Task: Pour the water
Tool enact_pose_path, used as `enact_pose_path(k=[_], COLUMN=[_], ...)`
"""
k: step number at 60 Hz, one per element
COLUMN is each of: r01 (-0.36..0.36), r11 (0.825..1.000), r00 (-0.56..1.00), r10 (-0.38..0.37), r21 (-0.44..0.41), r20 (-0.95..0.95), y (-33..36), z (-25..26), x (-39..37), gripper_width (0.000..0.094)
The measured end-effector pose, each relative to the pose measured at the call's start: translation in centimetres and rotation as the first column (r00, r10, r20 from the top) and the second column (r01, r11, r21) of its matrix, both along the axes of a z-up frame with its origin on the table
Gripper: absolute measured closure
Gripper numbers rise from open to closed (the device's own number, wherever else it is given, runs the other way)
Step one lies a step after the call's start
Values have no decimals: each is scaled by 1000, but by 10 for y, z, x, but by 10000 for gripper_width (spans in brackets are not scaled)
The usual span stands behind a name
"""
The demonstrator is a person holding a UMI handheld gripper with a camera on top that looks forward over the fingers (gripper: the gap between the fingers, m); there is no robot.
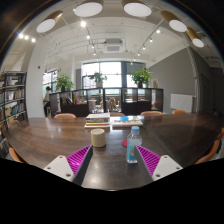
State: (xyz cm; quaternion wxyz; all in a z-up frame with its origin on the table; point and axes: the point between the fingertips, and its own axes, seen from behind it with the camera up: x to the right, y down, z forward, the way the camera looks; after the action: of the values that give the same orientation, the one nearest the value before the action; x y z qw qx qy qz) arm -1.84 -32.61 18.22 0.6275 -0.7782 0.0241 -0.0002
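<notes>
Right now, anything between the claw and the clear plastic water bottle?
No. In the gripper view, only bare wooden table separates the open claw from the clear plastic water bottle.

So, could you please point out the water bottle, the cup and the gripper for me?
water bottle (133, 146): gripper view, on its clear body.
cup (98, 138): gripper view, on its side wall.
gripper (113, 158): gripper view, midway between its open fingertips.

No text, brand or number can be read anywhere, not even on the bottle (133, 144) label
</notes>
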Motion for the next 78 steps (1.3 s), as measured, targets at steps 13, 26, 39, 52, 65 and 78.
enact_pose_path(k=[13,26,39,52,65,78], r01=[95,63,72,80,81,65], r11=[994,995,996,996,994,995], r00=[995,998,996,996,993,994], r10=[-95,-63,-75,-82,-87,-72], r21=[49,77,59,50,80,78], r20=[0,0,40,43,78,83], y=[22,89,155,185,196,190], z=[-27,-60,-76,-99,-93,-94], x=[61,101,106,108,111,102], gripper_width=[95,96,91,273,545,650])
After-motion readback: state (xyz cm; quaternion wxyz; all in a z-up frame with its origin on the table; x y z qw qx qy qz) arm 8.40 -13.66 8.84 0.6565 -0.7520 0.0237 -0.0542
